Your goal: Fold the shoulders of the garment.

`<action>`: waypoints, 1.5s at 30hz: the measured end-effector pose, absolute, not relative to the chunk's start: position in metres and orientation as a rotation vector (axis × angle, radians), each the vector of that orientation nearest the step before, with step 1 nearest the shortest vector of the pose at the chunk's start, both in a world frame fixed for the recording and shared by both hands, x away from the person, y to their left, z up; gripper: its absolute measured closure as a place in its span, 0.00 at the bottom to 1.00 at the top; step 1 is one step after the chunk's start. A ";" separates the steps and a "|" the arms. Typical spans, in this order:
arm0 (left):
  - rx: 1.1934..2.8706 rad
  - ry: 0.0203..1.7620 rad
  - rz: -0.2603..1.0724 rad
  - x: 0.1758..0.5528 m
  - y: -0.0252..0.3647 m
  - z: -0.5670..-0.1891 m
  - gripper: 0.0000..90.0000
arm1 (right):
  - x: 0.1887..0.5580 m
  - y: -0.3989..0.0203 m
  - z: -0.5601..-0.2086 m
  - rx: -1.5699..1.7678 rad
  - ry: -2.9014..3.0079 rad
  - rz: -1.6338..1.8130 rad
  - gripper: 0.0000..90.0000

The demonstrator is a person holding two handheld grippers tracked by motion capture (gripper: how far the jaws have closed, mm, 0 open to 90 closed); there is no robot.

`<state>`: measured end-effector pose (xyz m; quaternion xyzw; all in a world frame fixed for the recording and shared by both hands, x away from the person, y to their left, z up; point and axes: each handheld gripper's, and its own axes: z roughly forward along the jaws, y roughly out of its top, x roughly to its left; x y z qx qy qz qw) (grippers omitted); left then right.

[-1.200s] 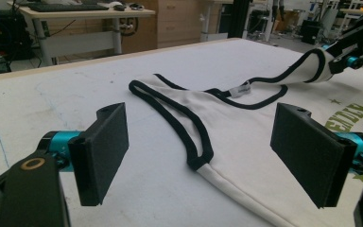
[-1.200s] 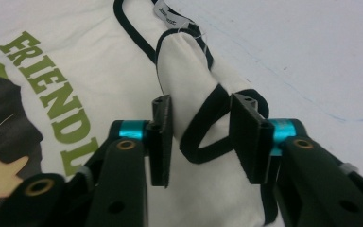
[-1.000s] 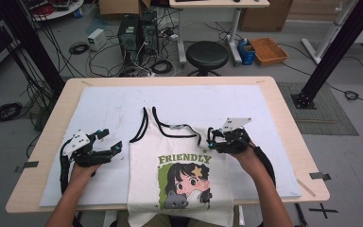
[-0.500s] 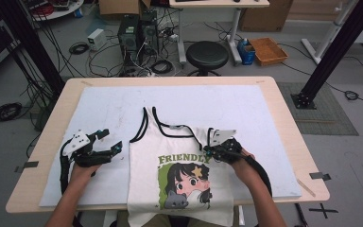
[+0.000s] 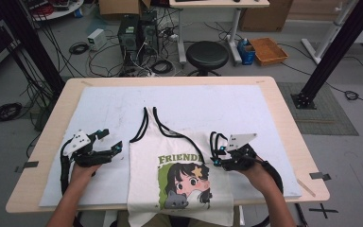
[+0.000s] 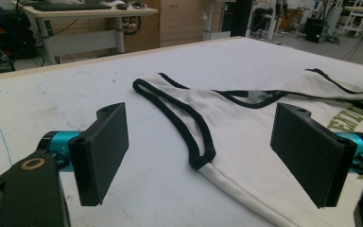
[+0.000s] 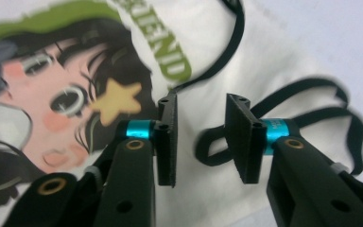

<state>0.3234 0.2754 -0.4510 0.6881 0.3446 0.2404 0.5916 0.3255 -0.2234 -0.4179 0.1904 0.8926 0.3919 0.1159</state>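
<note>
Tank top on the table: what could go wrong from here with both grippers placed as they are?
The right gripper has just been opening its jaws; no cloth is pinched, so the folded strap may fall back. The tank top overhangs the table edge and could slide off. The left gripper is open, holding nothing down.

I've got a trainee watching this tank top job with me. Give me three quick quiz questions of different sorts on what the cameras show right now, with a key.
1. True or false: the left gripper has its jaws closed on the white tank top with black trim.
2. Multiple choice: the right gripper hovers over which part of the top? A) bottom hem B) black shoulder strap loop C) cartoon girl print
3. Fill in: the top lies on a white ____ that covers the wooden table.

Key: 1. False; its jaws stand wide apart beside the top. 2. B; its jaws have just been opening, the strap below the gap, unpressed. 3. mat
</note>
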 end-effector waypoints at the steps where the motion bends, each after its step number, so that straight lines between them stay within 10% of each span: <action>1: 1.598 0.804 0.558 0.324 0.276 -0.451 0.22 | 0.325 -0.223 -0.416 0.547 2.609 1.166 0.84; 10: 1.608 0.817 0.543 0.325 0.273 -0.442 0.22 | 0.330 -0.197 -0.434 0.503 2.709 0.994 0.88; 17: 1.668 0.816 0.513 0.353 0.258 -0.405 0.23 | 0.332 -0.229 -0.410 0.668 2.439 1.242 0.56; 25: 1.719 0.887 0.478 0.417 0.226 -0.366 0.23 | 0.337 -0.246 -0.410 0.787 2.307 1.268 0.43; 45: 1.954 1.063 0.419 0.483 0.181 -0.436 0.34 | 0.335 -0.264 -0.417 0.872 2.247 1.253 0.26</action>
